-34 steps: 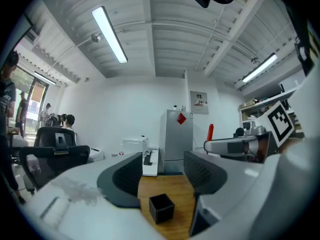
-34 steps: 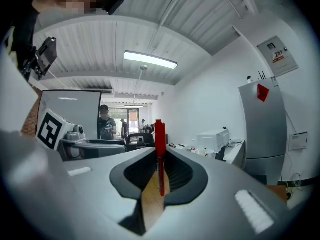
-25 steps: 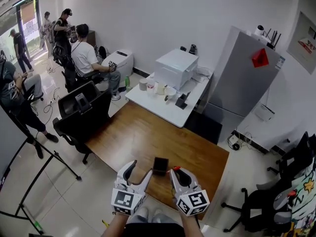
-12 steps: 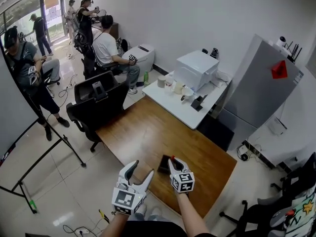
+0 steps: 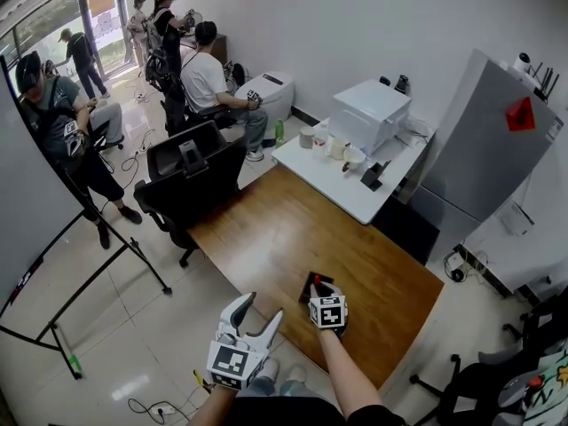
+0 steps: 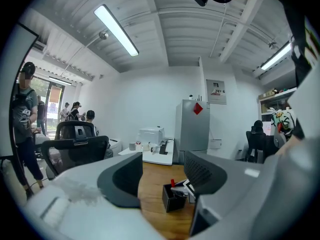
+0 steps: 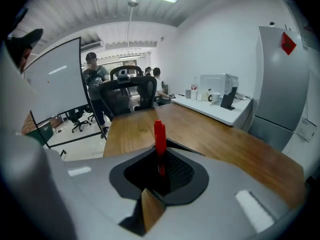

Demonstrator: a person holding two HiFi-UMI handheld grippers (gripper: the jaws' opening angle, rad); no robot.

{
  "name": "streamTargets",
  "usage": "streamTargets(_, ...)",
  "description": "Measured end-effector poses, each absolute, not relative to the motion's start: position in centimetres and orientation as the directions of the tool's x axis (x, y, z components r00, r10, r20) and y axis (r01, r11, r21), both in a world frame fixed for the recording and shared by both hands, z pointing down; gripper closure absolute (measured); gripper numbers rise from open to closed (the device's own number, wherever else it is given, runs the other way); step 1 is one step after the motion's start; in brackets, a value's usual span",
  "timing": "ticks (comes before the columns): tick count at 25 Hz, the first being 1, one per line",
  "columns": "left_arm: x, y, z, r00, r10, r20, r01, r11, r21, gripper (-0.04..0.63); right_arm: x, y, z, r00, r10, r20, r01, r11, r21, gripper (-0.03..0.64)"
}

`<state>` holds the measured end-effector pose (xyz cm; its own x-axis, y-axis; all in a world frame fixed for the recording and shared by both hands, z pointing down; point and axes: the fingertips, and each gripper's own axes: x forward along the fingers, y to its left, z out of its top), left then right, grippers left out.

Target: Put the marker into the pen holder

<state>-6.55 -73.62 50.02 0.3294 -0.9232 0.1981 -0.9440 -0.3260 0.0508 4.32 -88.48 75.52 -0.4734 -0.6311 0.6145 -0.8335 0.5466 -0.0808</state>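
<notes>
Holding the red marker (image 7: 159, 134) in the right tool (image 7: 160, 159), jaws closed right down on the barrel. Red end is up and the long axis is near vertical; the lower end is hidden behind the jaws.

In the head view the right tool sits directly over the black pen holder (image 5: 307, 282), at the near edge of the wooden bench (image 5: 293, 229), lower centre of frame. In the left gripper view the marker's red tip shows just above the holder's rim, with the right tool just beside it. Can't tell whether the lower end is already inside the mouth.

Left tool (image 5: 256, 311) hangs lower left of the holder, off the bench's near edge, jaws wide apart with nothing gripped.

Judgement: the right hand is nearer and does the job. Move is straight down along the marker's axis, then let go.
</notes>
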Motion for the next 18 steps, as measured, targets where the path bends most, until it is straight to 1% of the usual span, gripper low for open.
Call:
streamTargets(2, -6.4, -73.7, 50.2, 0.345, -0.919, 0.191, -0.939, -0.341, 0.054, 0.337, 4.4, -88.3, 75.7, -0.458, -0.627, 0.63, -0.845, 0.527, -0.09, 0.563)
streamTargets(3, -6.3, -73.7, 50.3, 0.354, -0.916, 0.19, -0.935, -0.351, 0.052, 0.337, 4.4, -88.0, 75.9, -0.457, -0.623, 0.635, -0.847, 0.522, -0.097, 0.545)
streamTargets(5, -6.2, -73.9, 50.4, 0.374, -0.907, 0.191, -0.927, -0.372, 0.049, 0.337, 4.5, -87.4, 76.3, -0.459, -0.612, 0.644, -0.849, 0.516, -0.114, 0.459)
streamTargets(9, -5.9, -74.2, 50.0, 0.405, -0.897, 0.178, -0.914, -0.402, 0.058, 0.337, 4.5, -85.8, 74.4, -0.487, -0.631, 0.605, -0.846, 0.512, -0.148, 0.413)
streamTargets(11, -5.9, -74.4, 49.4, 0.416, -0.894, 0.166, -0.909, -0.412, 0.06, 0.337, 4.1, -85.2, 71.5, -0.517, -0.661, 0.544, -0.838, 0.521, -0.164, 0.397)
streamTargets(14, -6.0, -74.9, 49.0, 0.434, -0.888, 0.149, -0.901, -0.432, 0.046, 0.337, 4.2, -84.5, 65.4, -0.542, -0.73, 0.416, -0.835, 0.523, -0.171, 0.39)
streamTargets(18, -5.4, -75.5, 47.4, 0.472, -0.874, 0.114, -0.881, -0.471, 0.039, 0.337, 6.2, -82.7, 56.0, -0.518, -0.829, 0.21, -0.855, 0.491, -0.169, 0.385)
